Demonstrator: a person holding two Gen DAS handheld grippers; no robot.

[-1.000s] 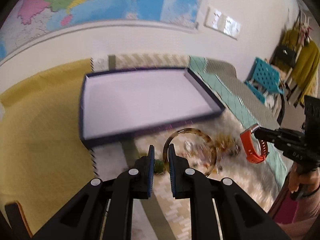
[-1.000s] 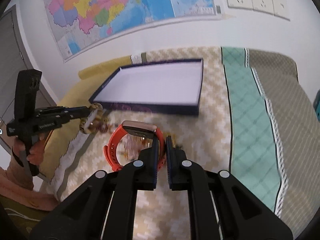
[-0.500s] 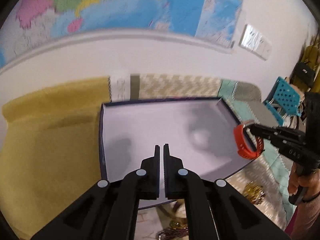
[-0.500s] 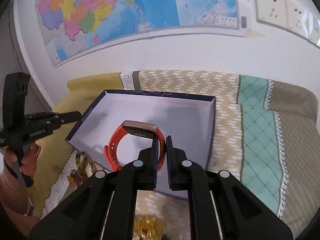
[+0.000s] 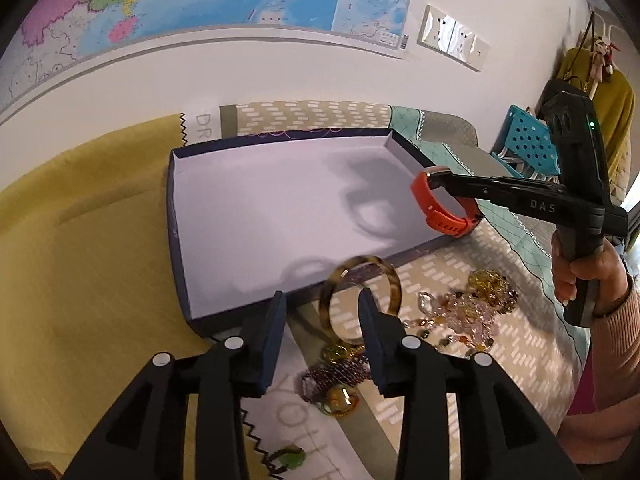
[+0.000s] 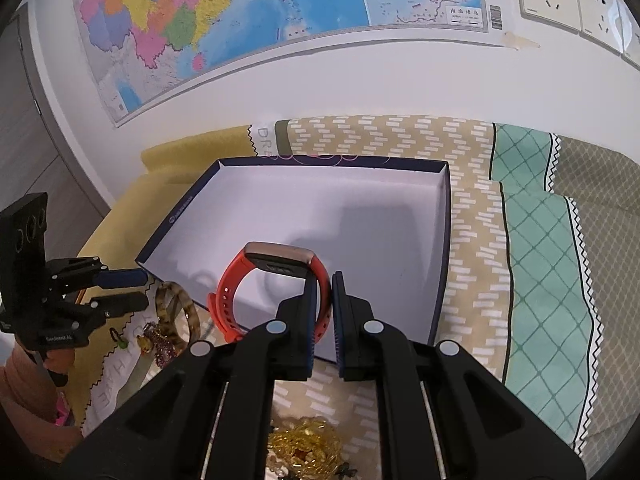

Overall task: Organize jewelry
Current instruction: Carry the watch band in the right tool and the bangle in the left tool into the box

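Big picture first: a patchwork bedspread (image 6: 536, 248) runs along the wall under a map (image 6: 240, 12), and on it sits a shallow navy box (image 5: 178, 216) with a pale lining, completely bare inside. Nothing has been put away yet, by the look of it, so the sorting is right at its start.

In front of the box lies the jewelry heap (image 5: 460, 312): gold chains, pink and purple beads, a small green piece nearer the camera. All of that is left to do.

Now the right tongs (image 6: 332, 280): clenched tight on the strap of an orange smartwatch (image 6: 276, 288), which hangs over the box's near right corner, clear of the lining. It looks set to be the first item in.

And the left tongs (image 5: 322, 300): jaws spreading apart right now, and a tortoiseshell bangle (image 5: 360, 296) stands on edge just outside the box's near wall, its rim against the inner face of the right-hand finger (image 5: 372, 320). The pads don't pinch it, so I read it as let go, short of the box.
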